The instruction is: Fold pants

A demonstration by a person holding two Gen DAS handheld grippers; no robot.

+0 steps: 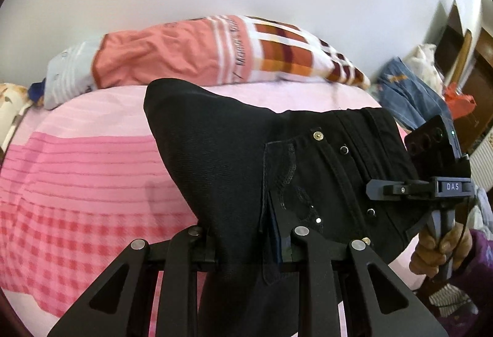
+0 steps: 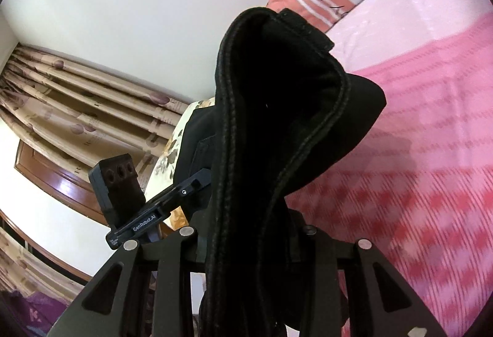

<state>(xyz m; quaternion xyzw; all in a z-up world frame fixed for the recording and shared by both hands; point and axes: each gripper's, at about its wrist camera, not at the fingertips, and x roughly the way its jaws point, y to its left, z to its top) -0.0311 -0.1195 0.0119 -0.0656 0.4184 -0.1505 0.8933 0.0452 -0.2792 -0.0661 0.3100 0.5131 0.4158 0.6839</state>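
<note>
The black pants (image 1: 246, 158) hang in the air above the pink bed, held by both grippers. My left gripper (image 1: 249, 247) is shut on the pants near a back pocket with sequins and rivets. My right gripper (image 2: 249, 232) is shut on the thick stitched waistband of the pants (image 2: 277, 108), which rises in front of the lens. The right gripper (image 1: 379, 190) also shows in the left wrist view at the pants' right edge, with the person's hand on its handle. The left gripper (image 2: 200, 179) shows in the right wrist view, its fingertips hidden in the cloth.
A pink striped and checked bedspread (image 1: 86, 170) covers the bed below. A pillow (image 1: 215, 50) in salmon and orange checks lies at the bed's far side by the white wall. Blue clothes (image 1: 406, 90) pile at the right. Curtains (image 2: 71, 108) hang at the left.
</note>
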